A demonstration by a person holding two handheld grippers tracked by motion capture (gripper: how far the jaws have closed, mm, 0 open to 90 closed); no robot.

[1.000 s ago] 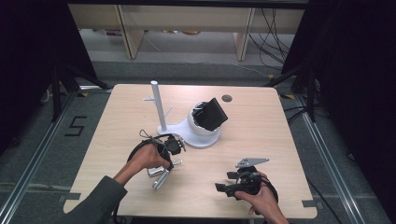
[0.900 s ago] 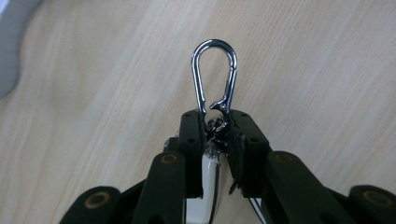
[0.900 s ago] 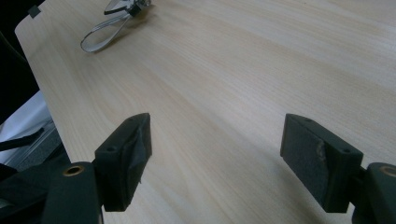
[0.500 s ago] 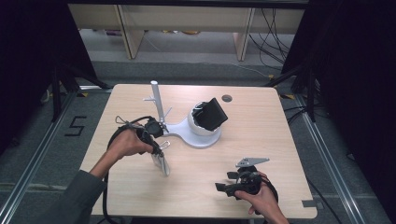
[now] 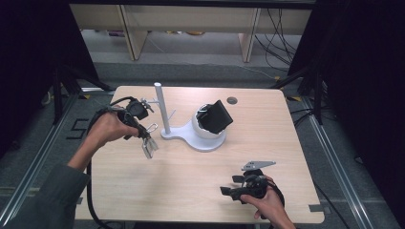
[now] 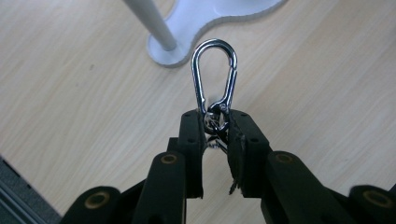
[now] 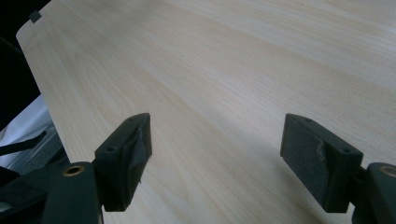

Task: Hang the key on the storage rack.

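The left gripper [image 6: 215, 135] is clenched on a shiny silver metal carabiner clip [image 6: 215, 77], pinching its swivel end between the two black jaws so that the oval loop sticks out past the tips. In the high view this left gripper [image 5: 148, 145] is held above the pale wooden counter [image 5: 191, 191], left of a white stand with a thin upright post [image 5: 161, 109], and the carabiner [image 5: 152, 128] glints near the foot of that post without touching it. In the left gripper view the clip's loop points toward the post's round foot. The stand's flat white base also carries a white cup-shaped holder [image 5: 203, 131] with a black box-like block [image 5: 217, 117] tilted in it.

The right gripper [image 5: 234, 188] rests low near the counter's front right edge, in the person's right hand. In the right gripper view its jaws stand wide apart, released, with bare wood between them.
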